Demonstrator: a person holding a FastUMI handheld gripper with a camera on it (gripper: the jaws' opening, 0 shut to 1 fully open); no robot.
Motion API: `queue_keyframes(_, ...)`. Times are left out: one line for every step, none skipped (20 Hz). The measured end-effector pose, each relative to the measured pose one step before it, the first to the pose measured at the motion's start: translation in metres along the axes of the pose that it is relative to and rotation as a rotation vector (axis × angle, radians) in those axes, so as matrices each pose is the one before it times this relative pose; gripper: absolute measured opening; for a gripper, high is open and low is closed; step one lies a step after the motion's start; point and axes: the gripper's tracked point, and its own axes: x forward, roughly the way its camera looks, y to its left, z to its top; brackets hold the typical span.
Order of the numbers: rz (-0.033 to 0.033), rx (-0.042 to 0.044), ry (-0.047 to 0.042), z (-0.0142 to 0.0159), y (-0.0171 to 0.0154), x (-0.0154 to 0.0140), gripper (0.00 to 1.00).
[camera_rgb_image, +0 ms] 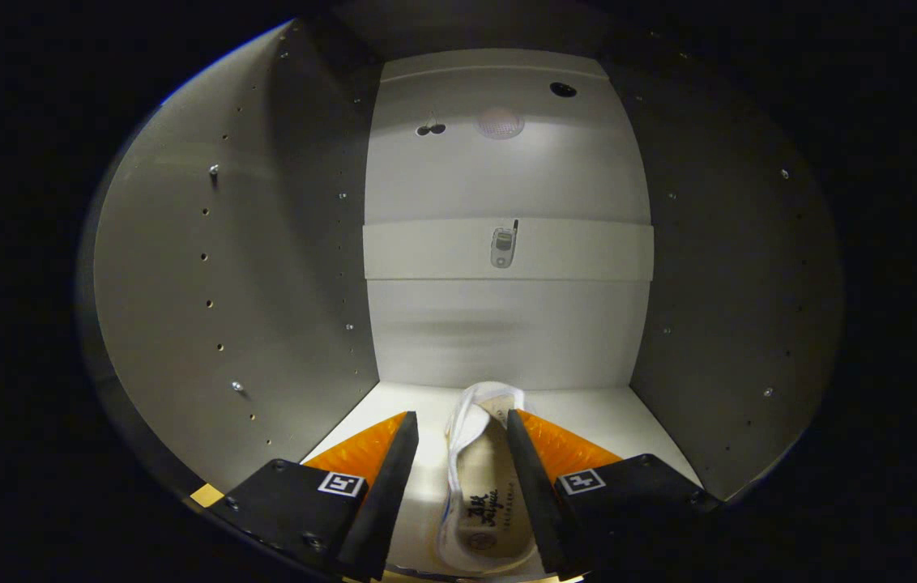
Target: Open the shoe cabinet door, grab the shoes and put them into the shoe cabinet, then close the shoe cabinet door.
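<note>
White board surrounds me: I am looking straight into the shoe cabinet (507,324), with its back panel well beyond my fingers and its two side walls running away to my left and right, each dotted with small shelf-pin holes. My gripper (462,425) is spread, the two fingers (381,486) held apart with a clear gap between them. In that gap lies the shoe (481,478), a pale slip-on with a white strap across its front and a tan insole showing dark print that I will not read. It rests flat on the cabinet floor (612,421), its front end reaching just ahead of my fingertips toward the back panel, its heel end nearer to me. The shoe sits closer to my right finger than my left; whether that finger touches its edge I cannot tell, and my left finger stands clear of it, so I am not pinching it. Beyond my fingers, midway up the back panel, a horizontal white rail (572,251) crosses from wall to wall, with a small grey fitting (504,245) at its middle. Higher still on the back panel are a dark round hole (562,89) and a faint round patch (499,123).
</note>
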Motion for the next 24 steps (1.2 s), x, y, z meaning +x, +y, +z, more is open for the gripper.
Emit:
queue_keyframes(-0.00640, 0.00459, 0.00329, 0.00072, -0.00135, -0.00390, 0.72)
queue_keyframes(-0.00370, 0.00832, 0.00022, 0.00140, -0.00115, -0.00299, 0.73)
queue_keyframes(-0.00371, 0.00744, -0.00741, 0.00278, -0.00093, -0.00462, 0.79)
queue_keyframes(-0.00424, 0.00397, -0.01144, 0.00412, -0.00083, -0.00552, 0.80)
queue_keyframes(-0.00404, 0.00263, -0.01067, 0.00358, -0.00101, -0.00695, 0.80)
queue_keyframes(-0.00285, 0.00146, -0.01092, 0.00477, -0.00021, -0.00705, 0.80)
queue_keyframes(-0.00372, 0.00082, -0.00903, 0.00477, 0.00016, -0.00973, 0.80)
queue_keyframes(-0.00635, -0.00215, -0.00876, 0.00405, 0.00048, -0.01025, 0.80)
queue_keyframes(-0.00623, -0.00213, -0.00775, 0.00458, 0.00093, -0.01264, 0.81)
queue_keyframes(-0.00082, -0.00057, -0.00918, 0.00475, 0.00243, -0.01409, 0.83)
queue_keyframes(-0.00223, -0.00039, -0.00866, 0.00367, 0.00267, -0.01478, 0.83)
queue_keyframes(0.00049, 0.00195, -0.00838, 0.00417, 0.00293, -0.01715, 0.83)
queue_keyframes(0.00183, 0.00400, -0.00915, 0.00364, 0.00431, -0.01952, 0.83)
queue_keyframes(-0.00094, 0.00243, -0.01019, 0.00356, 0.00243, -0.01907, 0.83)
queue_keyframes(-0.00527, 0.00202, -0.01033, 0.00265, 0.00158, -0.01943, 0.84)
queue_keyframes(-0.00943, 0.00274, -0.00728, 0.00278, -0.00034, -0.02019, 0.84)
queue_keyframes(-0.00714, 0.00617, -0.00842, 0.00359, 0.00001, -0.02027, 0.85)
queue_keyframes(-0.01071, 0.00638, 0.00149, 0.00157, -0.00247, -0.02026, 0.86)
queue_keyframes(-0.00584, 0.00737, 0.00435, 0.00093, -0.00179, -0.02041, 0.87)
queue_keyframes(-0.00102, 0.00896, 0.00831, 0.00073, -0.00226, -0.01943, 0.91)
queue_keyframes(-0.00134, 0.00948, 0.00457, 0.00249, -0.00115, -0.01854, 0.99)
queue_keyframes(0.00088, 0.00956, -0.00068, 0.00300, -0.00253, -0.01802, 0.98)
queue_keyframes(0.00314, 0.01075, 0.00031, 0.00377, -0.00225, -0.01748, 0.98)
queue_keyframes(0.00065, 0.00911, -0.00686, 0.00391, -0.00060, -0.01719, 0.98)
